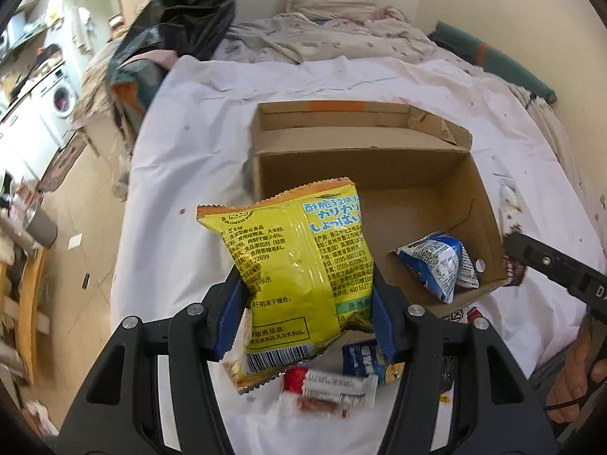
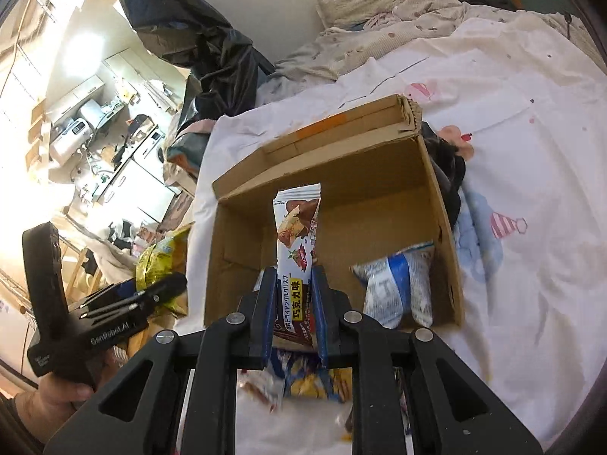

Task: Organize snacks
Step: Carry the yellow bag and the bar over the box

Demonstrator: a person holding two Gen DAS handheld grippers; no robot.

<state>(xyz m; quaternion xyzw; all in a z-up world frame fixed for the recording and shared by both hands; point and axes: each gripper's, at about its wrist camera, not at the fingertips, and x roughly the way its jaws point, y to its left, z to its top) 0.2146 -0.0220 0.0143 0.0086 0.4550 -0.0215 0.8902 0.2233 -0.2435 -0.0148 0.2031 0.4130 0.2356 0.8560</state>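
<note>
Snacks going into cardboard box on the bed; left hand-held gripper clamped on a yellow chip bag, held upright just short of the box's near edge; right hand-held gripper clamped on a chocolate bar, poised over the box mouth; 1 blue-white packet already inside, near right corner. Best to carry each past the near wall before releasing, bar into the bare left side. Loose snacks beneath the grippers blurred, count unclear; box's far compartment partly hidden.

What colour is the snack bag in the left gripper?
Yellow with an orange top edge and blue text panel: the snack bag in the left gripper, best seen in the left wrist view.
</note>
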